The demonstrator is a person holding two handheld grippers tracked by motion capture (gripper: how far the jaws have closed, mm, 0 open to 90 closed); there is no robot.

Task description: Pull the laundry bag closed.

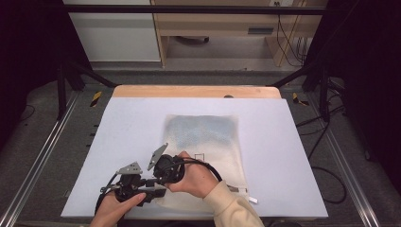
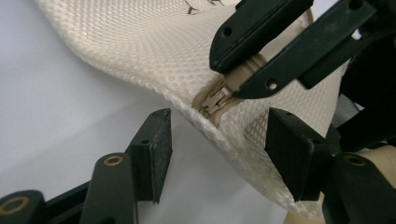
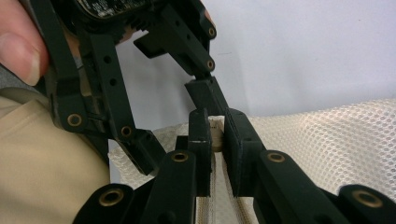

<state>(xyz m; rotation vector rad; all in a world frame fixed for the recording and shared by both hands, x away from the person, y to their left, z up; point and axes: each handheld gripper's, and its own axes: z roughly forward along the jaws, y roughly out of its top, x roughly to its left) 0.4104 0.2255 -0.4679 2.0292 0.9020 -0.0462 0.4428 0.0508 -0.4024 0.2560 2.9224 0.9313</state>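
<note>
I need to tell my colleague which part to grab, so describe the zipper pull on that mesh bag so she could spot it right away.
On the white table lies a cream mesh bag, its near left corner lifted between the two grippers. At that corner the zipper pull sits at the end of a tan zipper tape. It is the one small hard tan piece against soft honeycomb mesh, just beside where the right gripper clamps the tape.

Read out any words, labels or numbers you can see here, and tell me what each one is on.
No text reads clearly.
Mesh bag: a small dark outlined mark, too small to read.
Same bag, left gripper view: dark marks cut off at the top edge, not readable.
Left gripper: a label on its body in the right gripper view, too blurred to read.
</note>
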